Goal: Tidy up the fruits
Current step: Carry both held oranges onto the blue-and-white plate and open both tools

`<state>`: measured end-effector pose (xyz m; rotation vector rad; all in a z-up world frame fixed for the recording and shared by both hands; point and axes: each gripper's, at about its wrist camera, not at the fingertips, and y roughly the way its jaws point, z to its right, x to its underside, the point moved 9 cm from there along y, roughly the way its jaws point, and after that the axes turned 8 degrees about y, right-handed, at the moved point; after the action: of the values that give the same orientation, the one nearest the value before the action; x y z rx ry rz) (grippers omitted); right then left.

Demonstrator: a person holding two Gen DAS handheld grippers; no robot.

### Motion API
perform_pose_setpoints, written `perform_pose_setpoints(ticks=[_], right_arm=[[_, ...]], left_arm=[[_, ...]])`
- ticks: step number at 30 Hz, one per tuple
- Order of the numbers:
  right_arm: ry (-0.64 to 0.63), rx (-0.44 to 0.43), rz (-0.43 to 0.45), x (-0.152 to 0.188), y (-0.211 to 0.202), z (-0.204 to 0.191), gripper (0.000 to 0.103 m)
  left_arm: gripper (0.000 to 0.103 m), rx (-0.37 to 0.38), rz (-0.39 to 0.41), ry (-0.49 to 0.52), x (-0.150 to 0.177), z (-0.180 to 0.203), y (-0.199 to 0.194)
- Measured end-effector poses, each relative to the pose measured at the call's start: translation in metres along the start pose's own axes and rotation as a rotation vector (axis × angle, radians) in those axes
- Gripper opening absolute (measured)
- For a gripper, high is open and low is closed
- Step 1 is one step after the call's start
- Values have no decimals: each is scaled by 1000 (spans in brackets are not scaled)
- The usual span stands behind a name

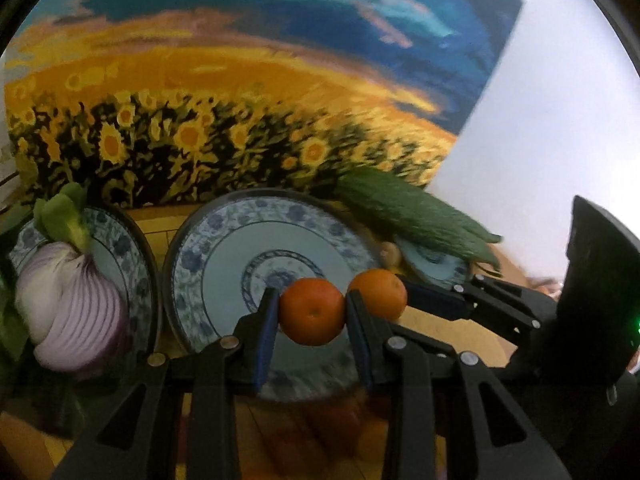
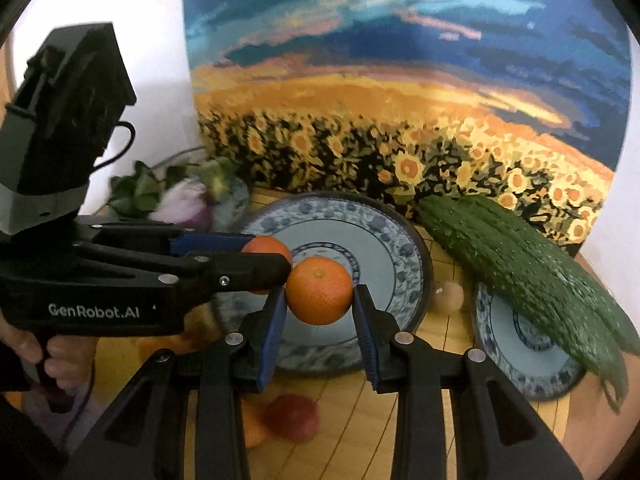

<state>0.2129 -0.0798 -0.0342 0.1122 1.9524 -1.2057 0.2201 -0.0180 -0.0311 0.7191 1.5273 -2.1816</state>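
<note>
Tilting downward, each hand-held gripper (image 1: 312, 312) (image 2: 320, 292) clamps an orange (image 1: 313, 311) (image 2: 319, 291) (above the middle plate (image 1: 224, 264)).

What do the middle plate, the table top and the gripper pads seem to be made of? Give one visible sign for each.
Middle plate: probably glazed ceramic; glossy, blue-and-white pattern.
Table top: likely wood or bamboo; yellow, lined grain.
Gripper pads: perhaps rubber or plastic; blue, ribbed.

An orange (image 1: 312, 311) sits between the left jaws, a second orange (image 1: 378, 293) just right. A plate (image 1: 224, 264) lies behind; an onion (image 1: 72, 312) far left.
</note>
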Motion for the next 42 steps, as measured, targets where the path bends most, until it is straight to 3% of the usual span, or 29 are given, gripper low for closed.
perform_pose_setpoints(ticks=[6, 18, 20, 30, 36, 39, 42], right_arm=[[-33, 0, -46, -5, 27, 8, 35], [17, -106, -110, 5, 38, 9, 35], [22, -123, -126, 8, 40, 8, 35], [-17, -86, -161, 10, 38, 4, 36], [-55, -7, -125, 8, 0, 1, 37], [-59, 9, -62, 7, -30, -4, 47], [-26, 15, -44, 13, -52, -11, 47]], left_arm=[[35, -15, -78, -82, 0, -16, 28], [35, 19, -92, -123, 4, -22, 27], [40, 5, -96, -142, 5, -26, 23], [40, 10, -32, -130, 0, -17, -7], [44, 13, -4, -89, 11, -7, -46], [44, 13, 8, -59, 21, -8, -63], [44, 22, 10, -51, 32, -10, -78]])
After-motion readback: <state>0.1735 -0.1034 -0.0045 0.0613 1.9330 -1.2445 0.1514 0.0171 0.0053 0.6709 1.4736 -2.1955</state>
